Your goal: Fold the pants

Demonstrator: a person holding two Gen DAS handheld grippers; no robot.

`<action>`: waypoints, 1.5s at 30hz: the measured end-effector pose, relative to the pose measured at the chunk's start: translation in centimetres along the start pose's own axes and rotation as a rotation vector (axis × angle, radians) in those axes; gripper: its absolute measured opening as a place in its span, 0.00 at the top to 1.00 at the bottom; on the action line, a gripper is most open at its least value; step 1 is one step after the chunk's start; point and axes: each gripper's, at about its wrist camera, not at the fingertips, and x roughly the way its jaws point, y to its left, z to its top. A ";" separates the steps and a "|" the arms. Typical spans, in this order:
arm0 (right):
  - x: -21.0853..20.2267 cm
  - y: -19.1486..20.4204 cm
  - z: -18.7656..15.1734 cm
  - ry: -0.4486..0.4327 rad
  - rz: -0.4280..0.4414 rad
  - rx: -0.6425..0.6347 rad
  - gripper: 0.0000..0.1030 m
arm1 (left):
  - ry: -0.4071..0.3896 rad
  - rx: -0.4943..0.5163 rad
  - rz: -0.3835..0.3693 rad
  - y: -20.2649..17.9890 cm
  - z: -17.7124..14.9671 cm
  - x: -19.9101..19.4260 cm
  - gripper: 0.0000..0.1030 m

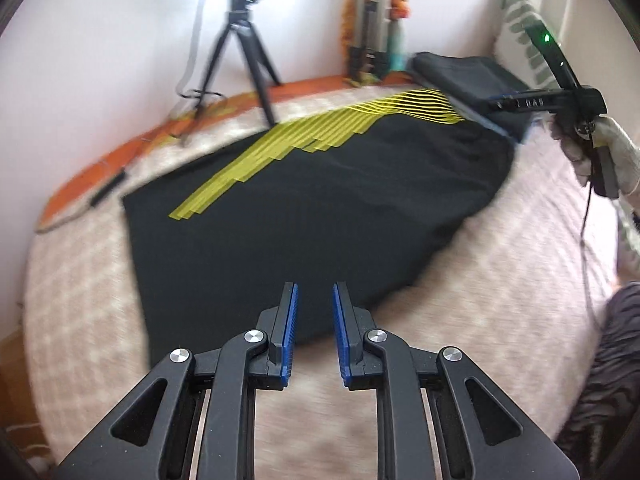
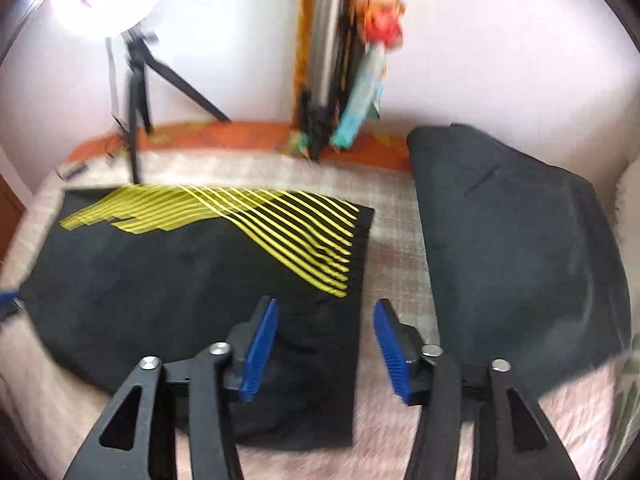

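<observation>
Black pants with yellow stripes (image 1: pixel 304 208) lie flat and folded on the pale checked bed (image 1: pixel 500 280); they also show in the right wrist view (image 2: pixel 180 280). My left gripper (image 1: pixel 315 292) is open and empty, hovering over the pants' near edge. My right gripper (image 2: pixel 326 308) is open and empty above the pants' right edge; it also shows in the left wrist view (image 1: pixel 516 120) at the pants' far right end, held by a gloved hand.
A second dark folded garment (image 2: pixel 520 260) lies to the right on the bed. A black tripod (image 1: pixel 240 48) stands at the bed's far edge by the white wall. A patterned pillow (image 1: pixel 524 28) is at the far right. An orange border (image 1: pixel 120 152) runs along the far side.
</observation>
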 end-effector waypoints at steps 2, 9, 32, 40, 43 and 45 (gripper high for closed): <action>-2.0 0.4 -0.8 -0.029 0.030 0.044 0.30 | 0.012 -0.008 -0.038 -1.4 -0.5 0.3 0.85; -3.8 -0.3 -5.2 -0.026 0.111 0.277 0.27 | 0.056 -0.013 -0.114 -4.7 -1.4 2.4 0.85; 2.8 -1.9 -8.7 -0.005 0.194 0.545 0.59 | -0.018 -0.076 -0.045 -6.4 0.0 6.5 0.98; 1.9 -0.9 -8.1 -0.056 0.188 0.497 0.84 | -0.013 -0.019 -0.105 -6.4 -0.1 3.7 0.99; 1.9 -0.8 -7.9 -0.056 0.171 0.490 0.85 | 0.049 -0.022 -0.108 -5.8 -1.0 4.6 0.99; 2.4 -0.6 -8.0 -0.031 0.162 0.482 0.85 | 0.073 -0.018 -0.109 -5.6 -1.5 5.1 0.99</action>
